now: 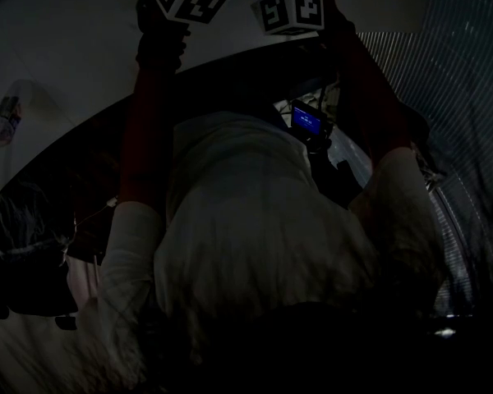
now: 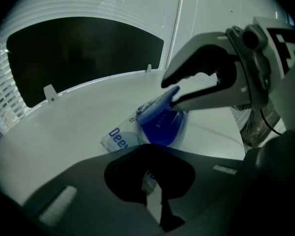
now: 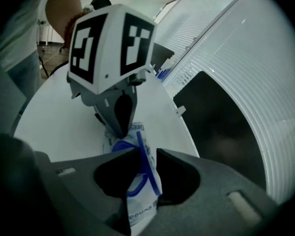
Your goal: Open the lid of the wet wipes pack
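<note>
Between the jaws of the right gripper point(image 3: 148, 154), pinches the blue lid point(image 2: 160, 107) edge-on, jaws closed tight on its rim. Holds it hinged up, tilted off the wet wipes pack point(image 2: 119, 139). Just beyond those jaws, clamps the pack's far end with the left gripper point(image 3: 120, 128), jaws drawn almost together on the wrapper. Rests the pack on the white worktop point(image 2: 73, 127), directly beneath both sets of jaws.
</note>
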